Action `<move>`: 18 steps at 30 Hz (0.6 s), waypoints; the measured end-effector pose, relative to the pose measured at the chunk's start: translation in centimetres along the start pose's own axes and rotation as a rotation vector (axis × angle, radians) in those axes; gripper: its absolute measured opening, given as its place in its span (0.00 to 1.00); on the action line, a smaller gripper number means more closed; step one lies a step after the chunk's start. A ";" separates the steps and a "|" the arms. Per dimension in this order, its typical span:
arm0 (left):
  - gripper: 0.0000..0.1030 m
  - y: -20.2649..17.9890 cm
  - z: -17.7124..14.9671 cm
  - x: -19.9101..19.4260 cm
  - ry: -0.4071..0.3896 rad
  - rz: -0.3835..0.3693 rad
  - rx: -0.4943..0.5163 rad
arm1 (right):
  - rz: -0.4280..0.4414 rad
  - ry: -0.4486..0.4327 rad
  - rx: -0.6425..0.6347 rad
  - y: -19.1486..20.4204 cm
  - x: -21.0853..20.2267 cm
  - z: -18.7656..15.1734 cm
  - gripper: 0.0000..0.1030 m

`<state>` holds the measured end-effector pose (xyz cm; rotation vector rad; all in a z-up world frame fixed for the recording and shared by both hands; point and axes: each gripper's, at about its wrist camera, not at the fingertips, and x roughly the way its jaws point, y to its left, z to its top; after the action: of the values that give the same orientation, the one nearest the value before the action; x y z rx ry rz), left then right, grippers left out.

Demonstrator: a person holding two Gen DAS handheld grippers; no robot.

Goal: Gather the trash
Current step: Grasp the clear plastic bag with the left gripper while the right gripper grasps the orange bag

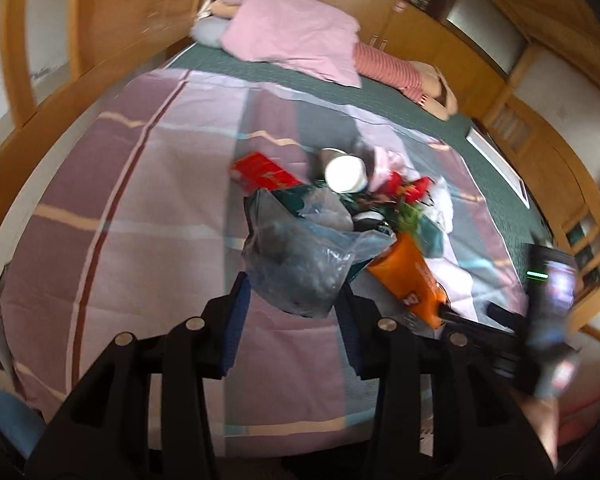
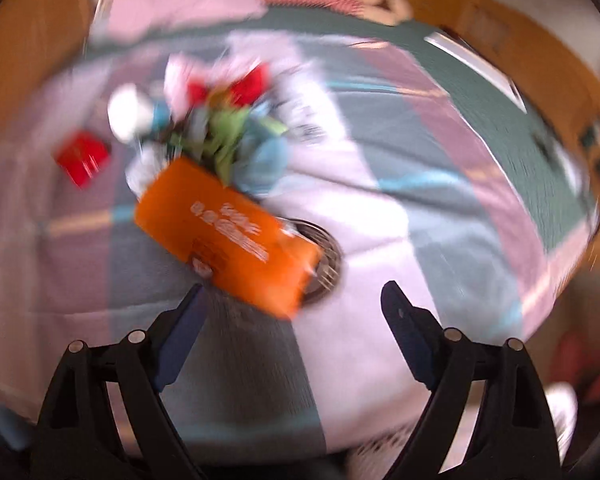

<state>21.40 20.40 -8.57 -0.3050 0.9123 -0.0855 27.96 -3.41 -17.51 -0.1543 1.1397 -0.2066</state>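
Left tongs [image 1: 296, 292] sit around a clear plastic bag [image 1: 300, 252] at frame centre, grip uncertain; right tongs [image 2: 292, 300] apart, blurred; orange packet [image 2: 228, 232] mid-frame on the bed [image 2: 400, 320], light, crinkly, likely slippery; pinch its near flat edge.

Nothing is reading clearly in either view. White lettering is showing on the orange packet [image 2: 226, 232], lying just ahead of the right jaws and toward their left finger, but blur is smearing it past reading. In the left wrist view the same orange packet [image 1: 410, 276] is sitting ahead and right of the jaws, its white marks too small to make out
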 end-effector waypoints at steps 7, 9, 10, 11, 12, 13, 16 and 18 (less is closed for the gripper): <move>0.43 2.2 0.5 -0.5 0.012 -0.020 -0.060 | -0.167 -0.036 -0.206 5.6 4.2 1.3 0.82; 0.43 2.2 0.5 -0.9 0.002 -0.025 -0.059 | -0.148 -0.054 -0.254 6.2 4.0 1.3 0.58; 0.43 2.2 0.4 -1.0 -0.001 -0.028 -0.057 | -0.149 -0.065 -0.262 6.4 3.8 1.3 0.55; 0.43 2.3 0.4 -1.1 -0.001 -0.029 -0.057 | -0.145 -0.076 -0.267 6.4 3.6 1.2 0.51; 0.43 2.3 0.4 -1.1 -0.001 -0.030 -0.058 | -0.131 -0.087 -0.269 6.4 3.2 1.1 0.48; 0.43 2.3 0.4 -1.1 0.000 -0.030 -0.059 | -0.111 -0.097 -0.259 6.2 2.8 1.1 0.47; 0.43 2.7 0.3 -1.1 -0.002 -0.021 -0.072 | -0.009 -0.123 -0.189 5.4 0.7 1.2 0.45; 0.43 3.2 0.4 -1.0 -0.007 -0.011 -0.092 | 0.111 -0.117 -0.125 5.5 -0.8 1.5 0.45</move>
<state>20.89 23.74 -8.52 -0.3956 0.9090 -0.0522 29.49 2.12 -17.40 -0.2104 1.0414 -0.0270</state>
